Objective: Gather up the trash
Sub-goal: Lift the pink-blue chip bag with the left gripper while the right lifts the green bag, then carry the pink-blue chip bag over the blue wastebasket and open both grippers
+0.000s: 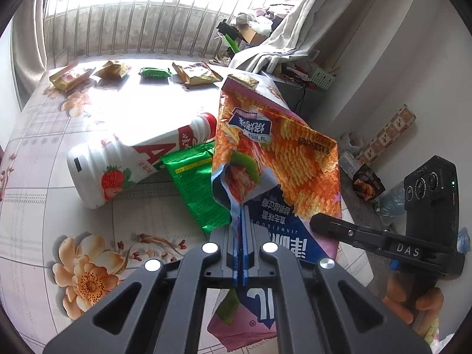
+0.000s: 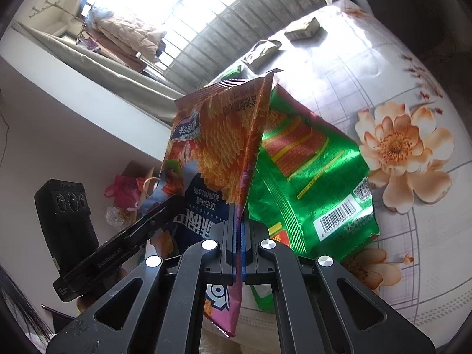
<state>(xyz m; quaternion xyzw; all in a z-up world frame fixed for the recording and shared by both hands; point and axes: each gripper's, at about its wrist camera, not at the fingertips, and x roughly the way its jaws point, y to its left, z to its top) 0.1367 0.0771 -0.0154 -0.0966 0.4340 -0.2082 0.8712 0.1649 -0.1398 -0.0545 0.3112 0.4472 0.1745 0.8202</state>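
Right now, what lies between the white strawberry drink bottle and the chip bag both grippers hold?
A green foil snack wrapper, flat on the floral cloth, one end by the bottle, the other behind the held chip bag; left wrist view.

Home bedroom, floral bedsheet [image 1: 59, 206], curtains [image 1: 295, 23], barred window [image 1: 132, 26]

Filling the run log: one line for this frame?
left gripper shut on chip bag | right gripper shut on same bag | bottle on bed
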